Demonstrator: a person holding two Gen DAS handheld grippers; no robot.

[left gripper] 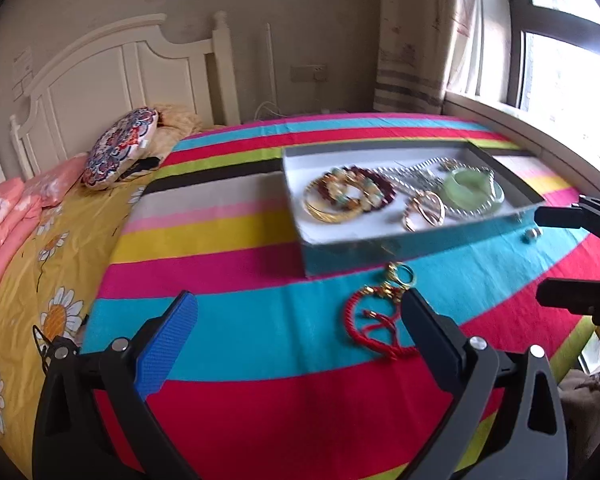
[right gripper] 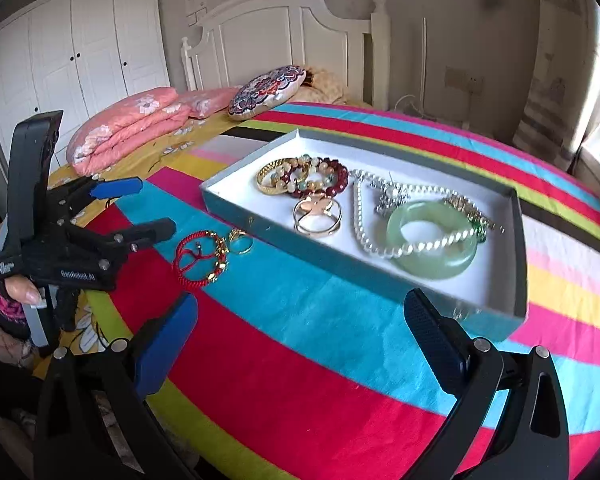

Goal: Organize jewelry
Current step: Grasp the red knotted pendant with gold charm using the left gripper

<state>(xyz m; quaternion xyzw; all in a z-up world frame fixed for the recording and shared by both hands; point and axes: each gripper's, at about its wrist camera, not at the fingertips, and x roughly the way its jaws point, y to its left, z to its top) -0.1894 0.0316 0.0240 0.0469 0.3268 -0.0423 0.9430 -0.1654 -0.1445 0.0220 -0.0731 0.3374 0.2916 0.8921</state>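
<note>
A shallow teal box tray (right gripper: 320, 250) with a white floor lies on the striped cloth. It holds beaded bracelets (right gripper: 304, 178), a gold cuff (right gripper: 318, 216), a pearl necklace (right gripper: 360, 216) and a green jade bangle (right gripper: 432, 240). In front of the tray lie a red cord bracelet (right gripper: 200, 256) with gold beads and a gold ring (right gripper: 240, 240). My left gripper (left gripper: 300, 320) is open and empty; the red cord bracelet (left gripper: 376, 320) sits by its right finger, the gold ring (left gripper: 400, 274) just beyond. My right gripper (right gripper: 300, 320) is open and empty, short of the tray's near corner.
A small silver piece (left gripper: 532, 234) lies on the cloth by the tray's (left gripper: 340, 258) right front corner. The striped cloth (right gripper: 300, 380) covers a bed; pink folded bedding (right gripper: 128, 128) and a patterned cushion (right gripper: 266, 90) sit near the headboard. A hand (right gripper: 20, 288) holds the left gripper (right gripper: 156, 205).
</note>
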